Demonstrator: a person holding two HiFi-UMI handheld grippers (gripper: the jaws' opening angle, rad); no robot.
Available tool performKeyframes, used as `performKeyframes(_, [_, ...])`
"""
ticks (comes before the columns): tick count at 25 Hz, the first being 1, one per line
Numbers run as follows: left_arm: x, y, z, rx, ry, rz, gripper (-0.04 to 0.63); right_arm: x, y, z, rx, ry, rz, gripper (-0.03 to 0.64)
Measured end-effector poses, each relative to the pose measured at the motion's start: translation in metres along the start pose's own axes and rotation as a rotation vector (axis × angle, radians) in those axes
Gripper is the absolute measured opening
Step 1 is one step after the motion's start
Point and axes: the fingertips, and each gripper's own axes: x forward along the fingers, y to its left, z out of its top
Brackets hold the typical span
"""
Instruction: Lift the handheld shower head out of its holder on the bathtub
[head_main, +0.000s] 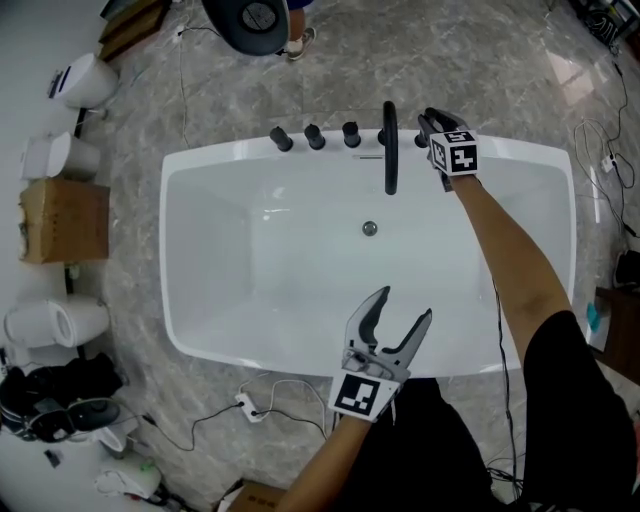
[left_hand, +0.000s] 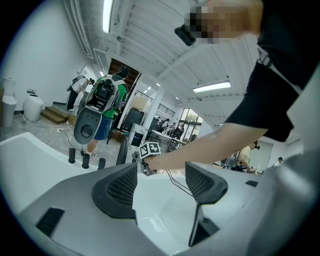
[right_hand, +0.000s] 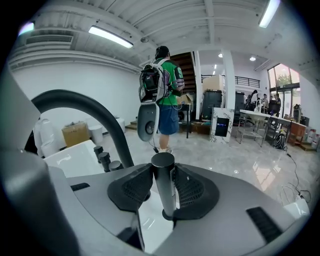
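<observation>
The handheld shower head (right_hand: 165, 197) is a slim black cylinder standing upright in its holder on the far rim of the white bathtub (head_main: 200, 165). My right gripper (right_hand: 164, 176) has both ribbed pads pressed against its sides, just right of the curved black spout (head_main: 390, 150). In the head view the right gripper (head_main: 428, 125) covers most of the shower head. My left gripper (head_main: 404, 304) hovers over the near rim of the tub, open, with nothing between its jaws (left_hand: 160, 182).
Three black knobs (head_main: 313, 137) stand on the far rim left of the spout. The drain (head_main: 370, 228) lies in the tub's middle. A cardboard box (head_main: 62, 220) and toilets (head_main: 85, 80) line the left floor; cables (head_main: 260, 400) lie near the front rim. A person (right_hand: 162, 100) stands beyond.
</observation>
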Motion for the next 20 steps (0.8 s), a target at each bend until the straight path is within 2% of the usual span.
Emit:
performKeyframes(9, [-0.016, 0.002, 0.017, 0.008, -0.012, 0.025, 0.278, -0.019, -0.003, 0.007, 0.066, 0.003, -0.037, 0.124])
performKeyframes(12, [-0.021, -0.001, 0.028, 0.024, -0.020, 0.027, 0.278, -0.033, -0.001, 0.024, 0.050, -0.023, -0.033, 0.124])
performKeyframes(20, [-0.034, -0.018, 0.080, 0.088, -0.073, 0.027, 0.278, -0.096, 0.002, 0.087, 0.090, -0.085, -0.043, 0.124])
